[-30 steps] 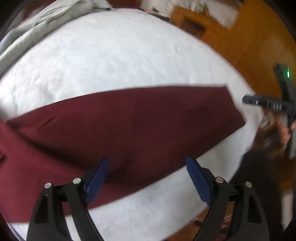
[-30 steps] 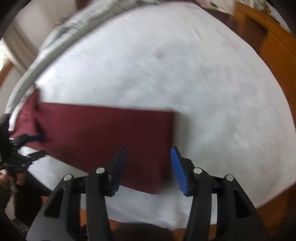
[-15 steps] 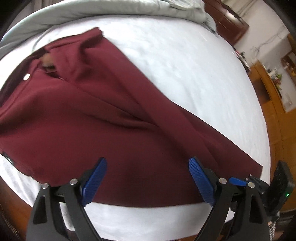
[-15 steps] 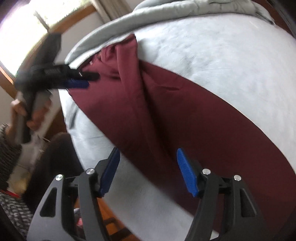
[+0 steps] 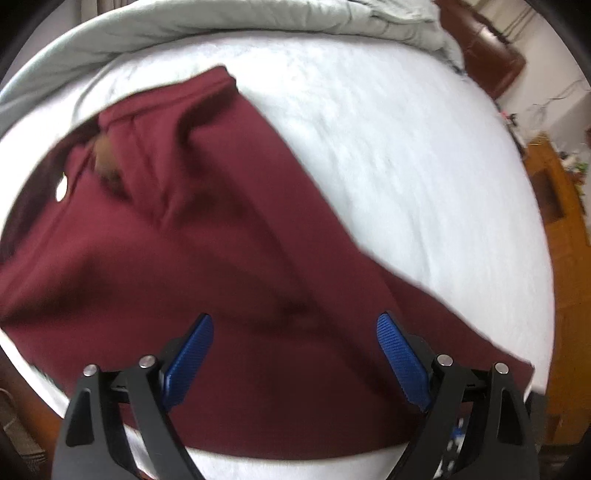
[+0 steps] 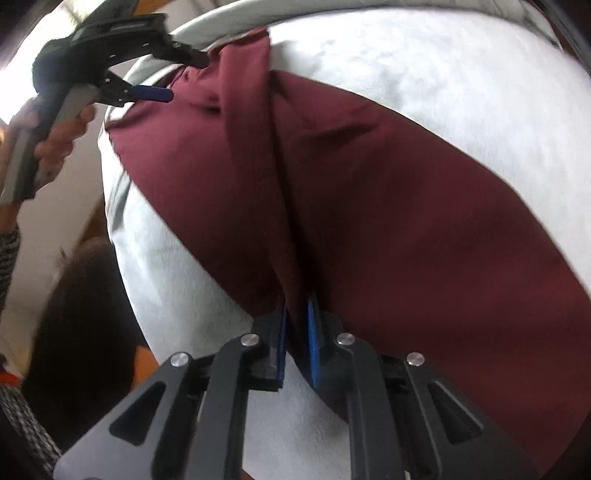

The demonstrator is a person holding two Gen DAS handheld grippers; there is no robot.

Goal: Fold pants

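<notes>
Maroon pants lie spread on a white bed, waistband and button toward the far left. My left gripper hovers over the seat and upper leg, jaws wide open with only flat cloth beneath. In the right wrist view the pants run diagonally, and my right gripper is shut on a raised ridge of cloth near the bed's near edge. The left gripper shows there too, open above the waistband, held by a hand.
A grey duvet is bunched along the bed's far edge. A brown leather chair and wooden furniture stand beyond the bed on the right. The person's dark-clad legs are close against the bed's near side.
My right gripper's jaws have closed on a ridge of the pants. Both grippers swung from the leg end toward the waist, and the left now sits lower over the cloth.
</notes>
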